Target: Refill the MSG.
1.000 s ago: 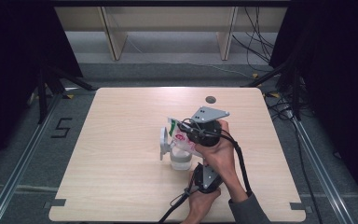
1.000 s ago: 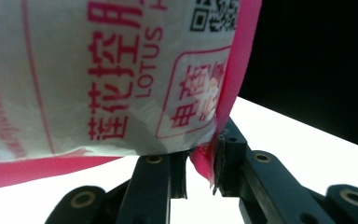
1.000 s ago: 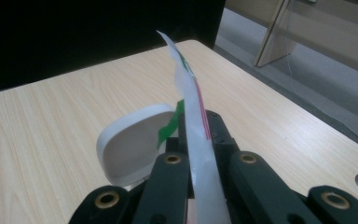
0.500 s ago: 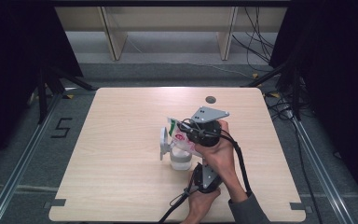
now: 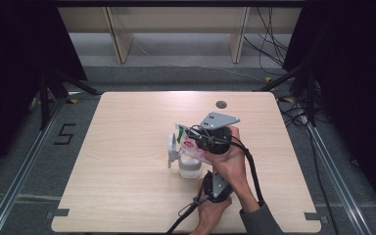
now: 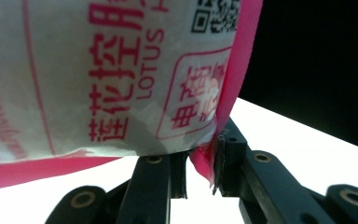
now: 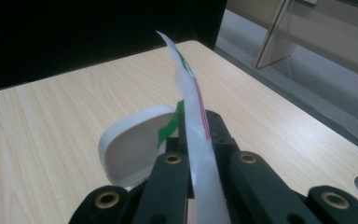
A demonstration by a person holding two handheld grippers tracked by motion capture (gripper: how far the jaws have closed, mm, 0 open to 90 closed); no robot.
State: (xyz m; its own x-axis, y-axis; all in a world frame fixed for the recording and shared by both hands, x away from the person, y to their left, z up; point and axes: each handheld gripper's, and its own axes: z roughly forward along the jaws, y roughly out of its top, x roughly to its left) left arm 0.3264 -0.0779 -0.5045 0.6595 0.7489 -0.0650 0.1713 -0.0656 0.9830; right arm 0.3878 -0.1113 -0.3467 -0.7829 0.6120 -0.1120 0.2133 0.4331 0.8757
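The bag — white plastic with pink and green print — sits over a clear jar near the middle of the desk in the high view. A pale hinged lid stands open at the jar's left side. The right gripper, topped by a grey three-cornered plate, reaches in from the right and meets the bag at its upper edge, the person's hand wrapped around its body. The left gripper lies lower, just below and right of the jar, pointing up toward it, with a black cable trailing off the near edge of the desk.

In the left gripper view the bag hangs close above the fingers, its white face printed with red characters and the word LOTUS. The fingers stand narrowly apart, and the bag's pink corner dangles into the gap against the right finger — whether it is truly pinched I cannot tell.

In the right gripper view the fingers are pressed together on the bag's thin edge, which rises upright between them. The open lid shows just beyond, over the wooden desk.
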